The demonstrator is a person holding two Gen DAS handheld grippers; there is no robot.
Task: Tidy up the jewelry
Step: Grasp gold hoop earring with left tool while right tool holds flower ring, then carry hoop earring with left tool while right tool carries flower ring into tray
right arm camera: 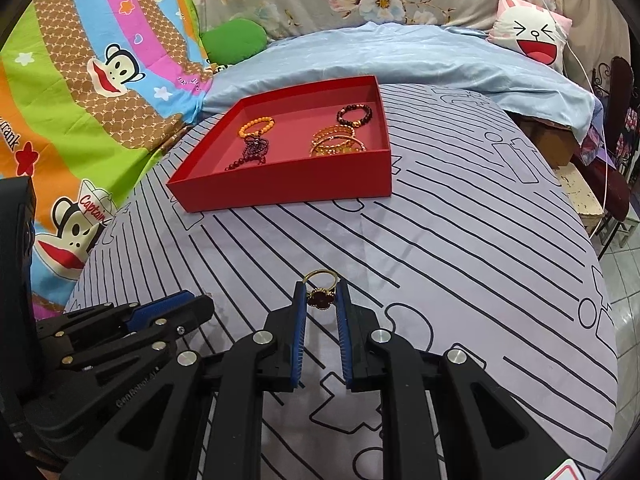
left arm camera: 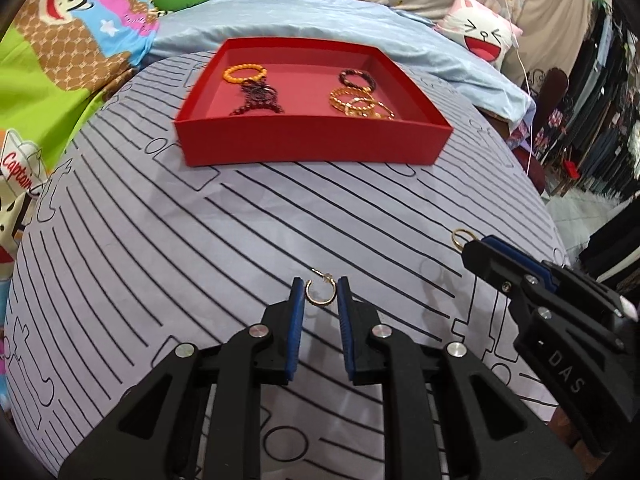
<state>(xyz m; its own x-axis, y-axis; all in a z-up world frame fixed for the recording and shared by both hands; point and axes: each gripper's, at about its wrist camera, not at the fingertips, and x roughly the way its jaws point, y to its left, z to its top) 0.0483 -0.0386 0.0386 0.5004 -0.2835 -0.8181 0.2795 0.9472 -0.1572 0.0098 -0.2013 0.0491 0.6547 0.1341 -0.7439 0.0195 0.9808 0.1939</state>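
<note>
A red open box sits on the striped cloth and holds bead bracelets and gold bangles; it also shows in the right wrist view. My left gripper is open, its blue pads on either side of a small gold hoop earring lying on the cloth. My right gripper is open around a gold ring with a dark red clover top. The ring and the right gripper also show at the right of the left wrist view.
The striped cloth covers a rounded surface that drops off at the right. A blue sheet, cartoon blanket and a pink pillow lie behind the box. The left gripper shows at the lower left of the right wrist view.
</note>
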